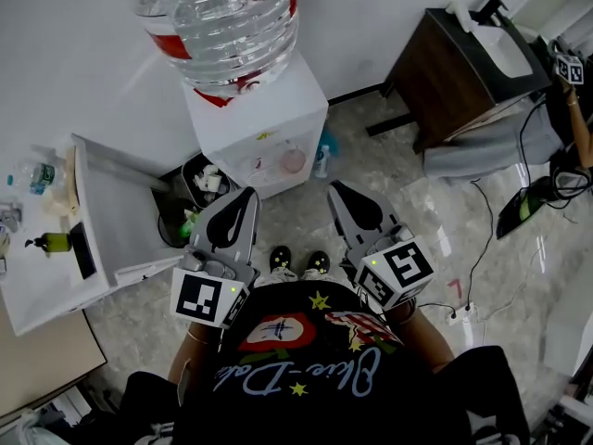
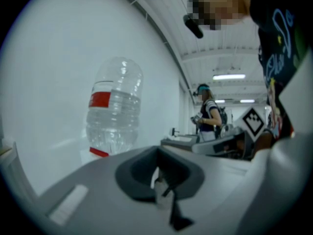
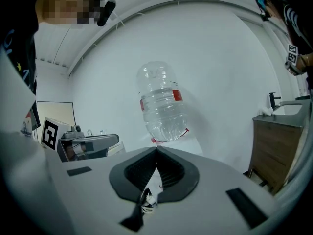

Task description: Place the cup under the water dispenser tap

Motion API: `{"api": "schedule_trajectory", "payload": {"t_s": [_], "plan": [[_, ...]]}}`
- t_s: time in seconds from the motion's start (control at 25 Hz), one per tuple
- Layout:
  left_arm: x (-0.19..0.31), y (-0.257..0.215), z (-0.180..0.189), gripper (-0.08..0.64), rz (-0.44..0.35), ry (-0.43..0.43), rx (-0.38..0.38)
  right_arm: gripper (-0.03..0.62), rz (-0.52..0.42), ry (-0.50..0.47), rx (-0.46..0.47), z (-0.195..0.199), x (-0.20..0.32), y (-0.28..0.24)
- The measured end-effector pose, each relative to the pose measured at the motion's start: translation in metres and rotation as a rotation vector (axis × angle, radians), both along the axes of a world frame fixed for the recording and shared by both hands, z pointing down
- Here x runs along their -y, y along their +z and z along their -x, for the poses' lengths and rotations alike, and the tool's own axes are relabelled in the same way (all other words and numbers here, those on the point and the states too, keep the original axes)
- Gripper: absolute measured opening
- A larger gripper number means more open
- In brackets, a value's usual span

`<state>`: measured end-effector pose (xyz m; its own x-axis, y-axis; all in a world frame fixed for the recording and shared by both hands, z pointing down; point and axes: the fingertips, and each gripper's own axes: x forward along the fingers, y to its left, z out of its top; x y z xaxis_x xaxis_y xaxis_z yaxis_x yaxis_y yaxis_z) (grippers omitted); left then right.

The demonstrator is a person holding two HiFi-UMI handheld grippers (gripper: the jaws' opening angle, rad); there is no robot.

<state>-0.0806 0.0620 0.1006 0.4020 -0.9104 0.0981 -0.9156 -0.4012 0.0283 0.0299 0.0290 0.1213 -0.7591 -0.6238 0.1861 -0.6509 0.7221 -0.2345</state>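
Observation:
The white water dispenser [image 1: 248, 123] stands against the wall straight ahead, with a large clear bottle [image 1: 220, 21] upside down on top. A small pinkish cup [image 1: 293, 161] sits in the recess on its front. My left gripper [image 1: 246, 196] and right gripper [image 1: 337, 191] are held side by side in front of me, both pointing at the dispenser and well short of it. Both are shut with nothing between the jaws. The bottle [image 2: 113, 111] rises beyond the closed left gripper [image 2: 157, 152]. The right gripper view shows the bottle [image 3: 162, 104] above the closed right gripper [image 3: 156, 151].
A dark bin [image 1: 190, 202] of rubbish sits left of the dispenser, beside a white table [image 1: 102, 221] carrying a green bottle [image 1: 54, 242]. A blue bottle [image 1: 321, 160] stands on the floor at its right. A brown sink cabinet [image 1: 454, 68] and floor cables [image 1: 480, 239] lie to the right. Another person [image 2: 209, 112] stands farther off.

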Motion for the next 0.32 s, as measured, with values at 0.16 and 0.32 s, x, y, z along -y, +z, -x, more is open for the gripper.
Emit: {"api": "schedule_trajectory", "payload": {"t_s": [0.16,0.32], "plan": [[-0.0007,-0.0002,0.0010,-0.006,0.000,-0.003,0.001,0.015,0.005,0.008,-0.001,-0.0025,-0.0018,0.0012],[-0.0020,-0.0016,0.0008,-0.006,-0.003,-0.003,0.003,0.015,0.009,0.014,0.018,-0.0032,-0.0033,-0.0010]]}}
